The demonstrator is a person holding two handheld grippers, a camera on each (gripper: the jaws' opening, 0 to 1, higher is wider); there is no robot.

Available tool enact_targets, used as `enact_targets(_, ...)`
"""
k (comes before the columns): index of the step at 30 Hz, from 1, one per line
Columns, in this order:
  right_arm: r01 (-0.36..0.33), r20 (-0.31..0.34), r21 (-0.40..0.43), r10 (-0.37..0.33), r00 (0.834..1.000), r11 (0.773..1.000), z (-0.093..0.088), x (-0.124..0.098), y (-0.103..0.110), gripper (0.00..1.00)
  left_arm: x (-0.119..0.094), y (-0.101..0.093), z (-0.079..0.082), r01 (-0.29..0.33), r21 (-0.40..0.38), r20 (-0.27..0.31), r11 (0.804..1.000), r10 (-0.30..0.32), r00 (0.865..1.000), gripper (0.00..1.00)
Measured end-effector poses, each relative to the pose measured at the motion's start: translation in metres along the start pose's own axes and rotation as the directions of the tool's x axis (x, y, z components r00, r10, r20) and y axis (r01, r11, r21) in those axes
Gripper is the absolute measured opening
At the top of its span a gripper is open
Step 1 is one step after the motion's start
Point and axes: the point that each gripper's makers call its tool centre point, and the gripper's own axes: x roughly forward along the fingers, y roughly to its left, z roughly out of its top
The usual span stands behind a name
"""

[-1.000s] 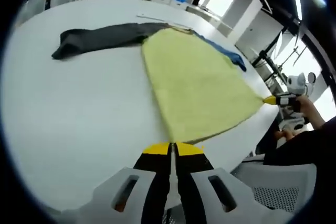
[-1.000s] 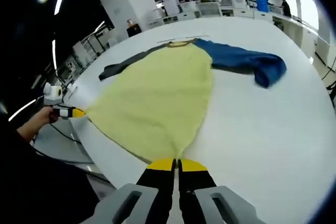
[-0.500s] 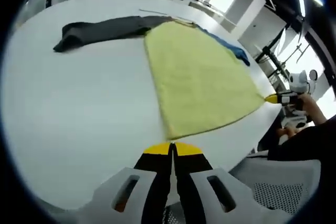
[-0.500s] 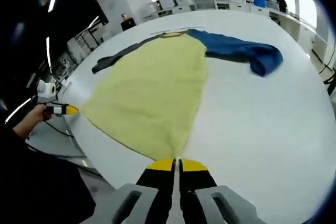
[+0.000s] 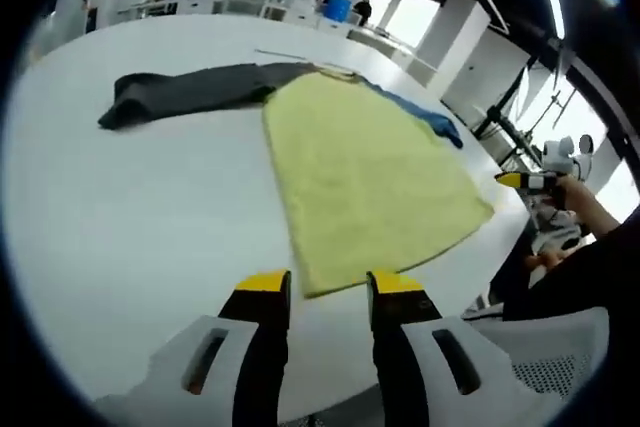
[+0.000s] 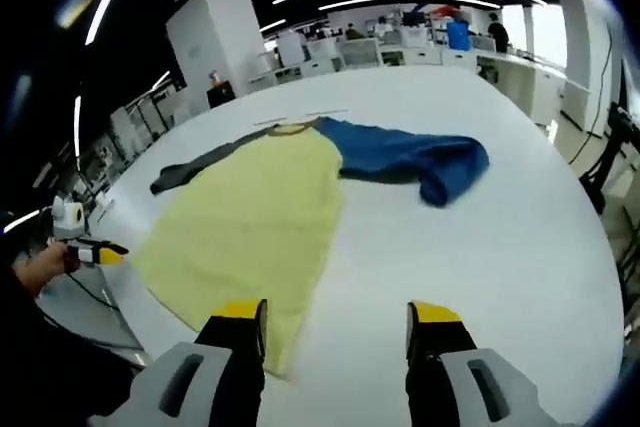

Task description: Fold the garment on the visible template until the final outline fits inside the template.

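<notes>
A long-sleeved garment lies flat on the white table [image 5: 120,227]. Its yellow body [image 5: 360,162] fans out toward me, with a dark grey sleeve [image 5: 190,90] on one side and a blue sleeve [image 5: 428,115] on the other. My left gripper [image 5: 328,287] stands open just short of the hem corner, holding nothing. In the right gripper view the yellow body [image 6: 245,227], blue sleeve [image 6: 410,157] and grey sleeve [image 6: 190,172] spread across the table. There my right gripper [image 6: 338,315] is open and empty, its left jaw by the other hem corner.
The table's near edge runs just under both grippers. A grey chair [image 5: 545,347] and a person's dark sleeve [image 5: 590,267] sit off that edge. A thin line [image 6: 310,115] marks the table beyond the collar. Office desks stand far behind.
Both grippers were shut on the hem corners and now stand open. The hem lies released on the table, and the right gripper has drawn back from it.
</notes>
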Motion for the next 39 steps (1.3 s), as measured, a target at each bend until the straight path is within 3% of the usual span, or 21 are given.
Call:
enact_targets(4,0.009,0.038,0.033,-0.01,0.999,0.999,0.013,0.004,-0.013,0.53,-0.001,-0.003,0.005,0.006,0.03,0.026,1.0,-0.007,1.0,0.43)
enact_targets(12,0.083,0.116,0.083,-0.093,0.989,0.993,0.045,0.018,-0.051,0.46,-0.001,-0.008,0.011,0.024,0.071,0.05,0.997,-0.028,0.998,0.6)
enact_targets(17,0.108,0.187,0.087,-0.123,0.975,0.99,0.069,0.026,-0.069,0.43,-0.001,-0.007,0.019,0.019,0.096,0.085,0.995,-0.027,0.996,0.66)
enact_targets(20,0.127,0.189,0.083,-0.14,0.972,0.988,0.076,0.035,-0.077,0.4,0.0,-0.008,0.022,0.019,0.104,0.105,0.994,-0.03,0.994,0.7)
enact_targets(28,0.191,0.156,0.063,-0.199,0.967,0.98,0.079,0.062,-0.099,0.32,-0.003,-0.012,0.033,0.013,0.159,0.152,0.987,-0.038,0.988,0.83)
enact_targets(39,0.257,0.112,0.038,-0.26,0.959,0.966,0.072,0.082,-0.116,0.18,-0.006,-0.021,0.052,0.018,0.236,0.219,0.972,-0.071,0.973,0.96)
